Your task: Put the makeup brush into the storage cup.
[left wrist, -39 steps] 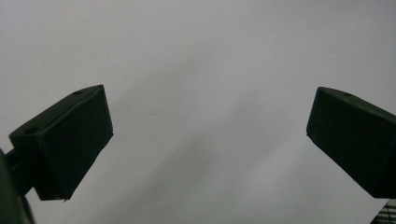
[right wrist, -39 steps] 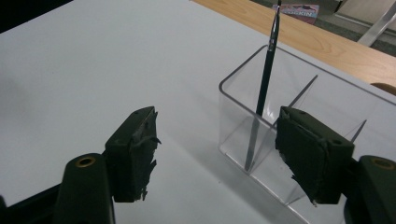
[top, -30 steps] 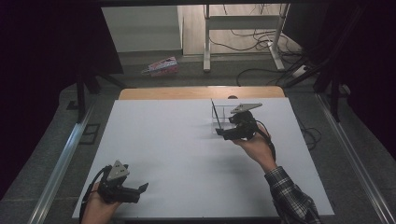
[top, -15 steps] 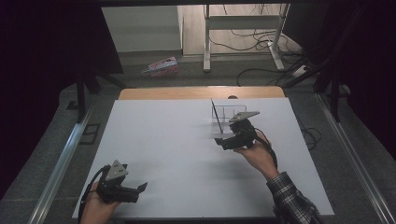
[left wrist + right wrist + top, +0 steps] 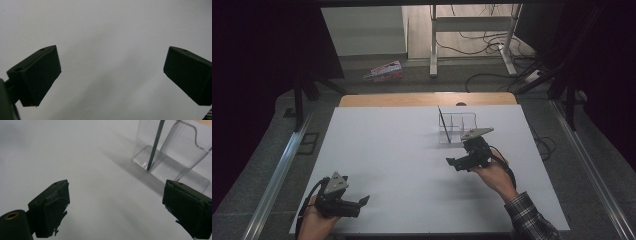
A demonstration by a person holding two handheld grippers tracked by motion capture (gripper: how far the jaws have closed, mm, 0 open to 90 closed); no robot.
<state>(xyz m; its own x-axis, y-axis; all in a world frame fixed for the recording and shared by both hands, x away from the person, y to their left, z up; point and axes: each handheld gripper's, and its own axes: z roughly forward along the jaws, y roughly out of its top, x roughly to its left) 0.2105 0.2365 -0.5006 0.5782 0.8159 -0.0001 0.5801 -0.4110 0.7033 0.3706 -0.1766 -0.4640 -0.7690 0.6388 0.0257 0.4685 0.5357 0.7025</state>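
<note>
Right claw (image 5: 455,162): jaws just opened wide, empty. Clear organizer (image 5: 458,127) with upright thin rod (image 5: 443,121) sits just far-right of it. Your left claw (image 5: 360,201): wide, empty, well apart.

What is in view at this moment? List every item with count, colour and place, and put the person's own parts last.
Clear holder: one, see-through plastic with dividers, far right part of the board.
Thin rod: one, dark, standing tilted in the holder's left compartment.
Board: one, white, covering the table.
Table edge: one, wooden, showing beyond the board.
Packet: one, pink and white, on the floor beyond the table.
Cables: several, black, on the floor at the far right.
Left gripper: one, black, near left corner, jaws open, nothing between them.
Right gripper: one, black, near the holder, jaws open and just been opening, nothing between them.
Sleeve: one, checked, right forearm.
</note>
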